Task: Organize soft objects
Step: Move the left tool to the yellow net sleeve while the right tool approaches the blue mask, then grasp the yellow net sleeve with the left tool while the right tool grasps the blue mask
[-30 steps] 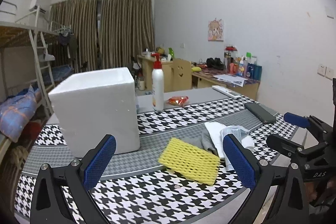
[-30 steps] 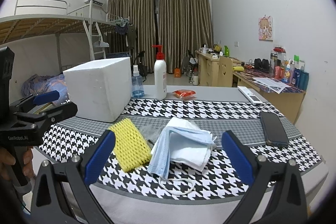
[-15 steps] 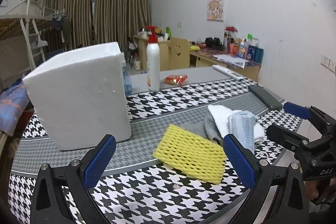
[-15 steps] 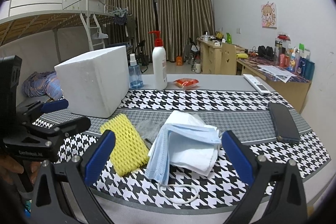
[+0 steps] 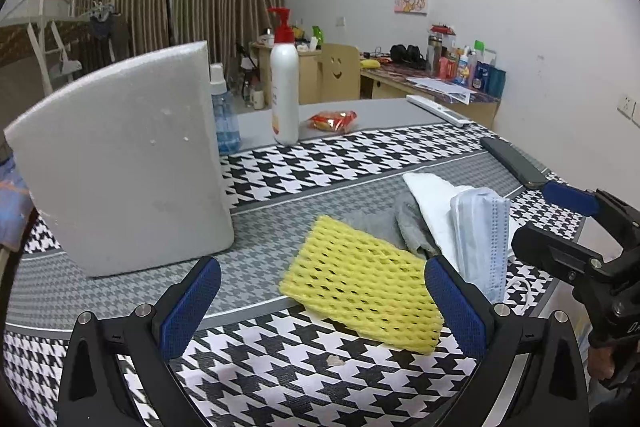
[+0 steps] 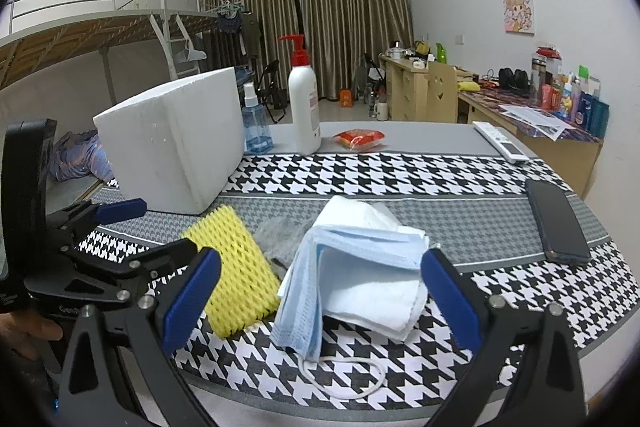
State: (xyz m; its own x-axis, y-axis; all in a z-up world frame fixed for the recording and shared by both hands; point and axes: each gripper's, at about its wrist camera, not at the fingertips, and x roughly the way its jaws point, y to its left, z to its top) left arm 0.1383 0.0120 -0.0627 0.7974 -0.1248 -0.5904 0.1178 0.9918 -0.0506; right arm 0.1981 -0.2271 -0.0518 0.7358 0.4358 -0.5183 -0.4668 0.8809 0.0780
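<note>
A yellow foam net (image 5: 364, 287) (image 6: 236, 263) lies flat on the houndstooth cloth. Beside it are a grey cloth (image 5: 404, 225) (image 6: 280, 235), a folded white cloth (image 5: 430, 203) (image 6: 372, 291) and a stack of blue face masks (image 5: 480, 235) (image 6: 340, 255) draped over it. My left gripper (image 5: 320, 307) is open, just short of the yellow net. My right gripper (image 6: 320, 299) is open, its jaws either side of the masks and white cloth, a little short of them. Each gripper shows in the other's view.
A white foam box (image 5: 120, 163) (image 6: 176, 143) stands at the left. Behind it are a blue spray bottle (image 6: 256, 123), a white pump bottle (image 6: 304, 107) and a red snack packet (image 6: 360, 139). A black phone (image 6: 558, 223) and a remote (image 6: 500, 147) lie at the right.
Both grippers have moved forward and lower toward the soft objects, which now look larger. Both stay open. No object on the table has moved.
</note>
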